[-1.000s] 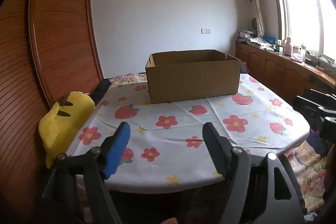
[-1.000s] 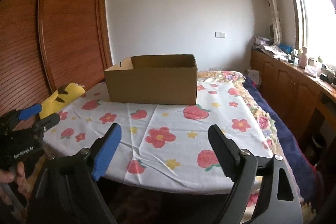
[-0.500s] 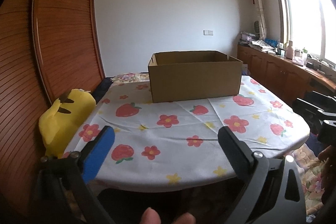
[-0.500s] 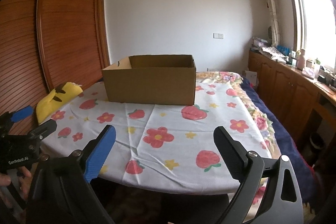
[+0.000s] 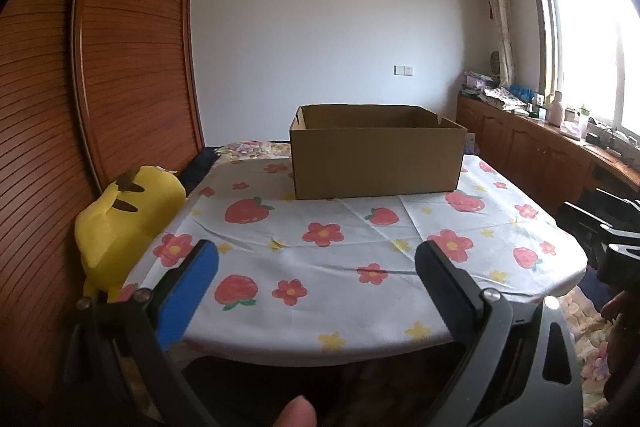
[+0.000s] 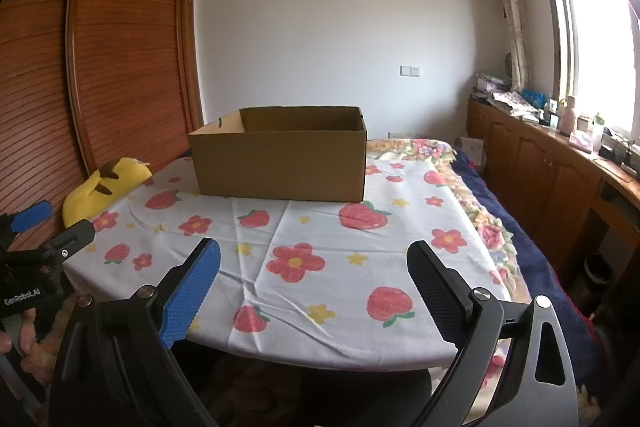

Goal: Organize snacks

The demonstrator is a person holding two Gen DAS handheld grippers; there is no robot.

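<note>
From the left wrist view, the left gripper [image 5: 316, 259] hangs short of the near edge of the table with the white strawberry-and-flower cloth [image 5: 360, 267], its blue-padded and black fingers spread wide with nothing between them. The open brown cardboard box [image 5: 378, 155] stands on the far half of that cloth, well apart from the gripper. A yellow plush toy with dark ear tips [image 5: 128, 219] leans at the table's left edge against the slatted wooden wardrobe door [image 5: 100, 67]. No snacks show anywhere — the box's inside is hidden by its near wall.

From the right wrist view, the right gripper [image 6: 312, 263] is likewise parted and empty, hovering at the near table edge. The box sits left of centre on the cloth, the plush just beyond the table's left side, and a wooden cabinet cluttered with bottles [image 6: 560, 155] runs under the window on the right.

By my reading the task stands at its very start: the box looks like the place for the snacks, yet nothing has been picked up. The next move calls for finding the snacks, which lie outside both views, so the grippers must turn or travel first.

Against a second ago, the left gripper's fingers stand much further apart; the right's have widened only slightly. Box and plush are unmoved.
</note>
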